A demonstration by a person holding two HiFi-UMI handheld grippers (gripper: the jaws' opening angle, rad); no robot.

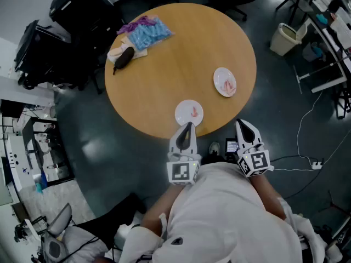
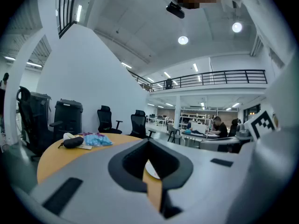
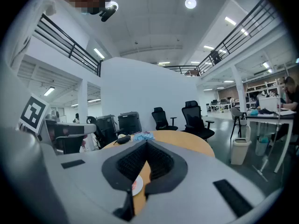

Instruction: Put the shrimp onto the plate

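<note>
- The left gripper (image 1: 187, 126) has its jaws pressed together and empty, just short of the plate (image 1: 182, 115) bearing a shrimp (image 1: 194, 112).
- The right gripper (image 1: 242, 124) has its jaws closed on nothing, at the table (image 1: 181, 53) edge.

I see a round wooden tabletop (image 1: 181, 48) on dark grey floor (image 1: 109, 141), black office chairs (image 2: 106, 119) by a white wall (image 2: 93, 78), a railed mezzanine (image 2: 219, 77), ceiling lights (image 2: 183, 40), a pale bin (image 1: 284, 38).
</note>
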